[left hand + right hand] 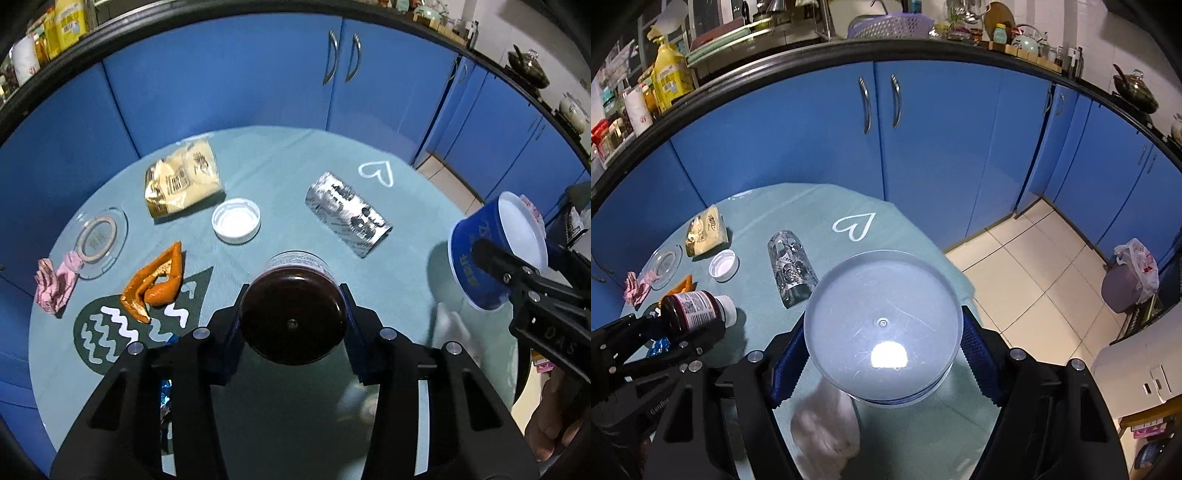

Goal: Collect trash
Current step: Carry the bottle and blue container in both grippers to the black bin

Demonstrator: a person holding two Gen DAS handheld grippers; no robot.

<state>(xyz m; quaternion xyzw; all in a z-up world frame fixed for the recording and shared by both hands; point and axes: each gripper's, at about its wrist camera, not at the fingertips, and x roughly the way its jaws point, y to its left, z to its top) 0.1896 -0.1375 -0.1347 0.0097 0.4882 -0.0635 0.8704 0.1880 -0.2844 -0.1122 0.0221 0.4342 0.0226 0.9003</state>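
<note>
Two items in your grip: left gripper [293, 314] clamps bottle [293, 314], right gripper [882, 354] clamps tub [882, 325]. Peel [159, 284], pouch [183, 181], cap [236, 220], foil [349, 214] remain on table [280, 166].

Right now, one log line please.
left gripper: shut on brown bottle | right gripper: shut on blue cup | orange peel: on table

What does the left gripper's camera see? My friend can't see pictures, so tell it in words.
The left gripper clamps a dark brown bottle over a teal round table. On the table lie orange peel, a white cap, a gold wrapper and a silver wrapper.
</note>
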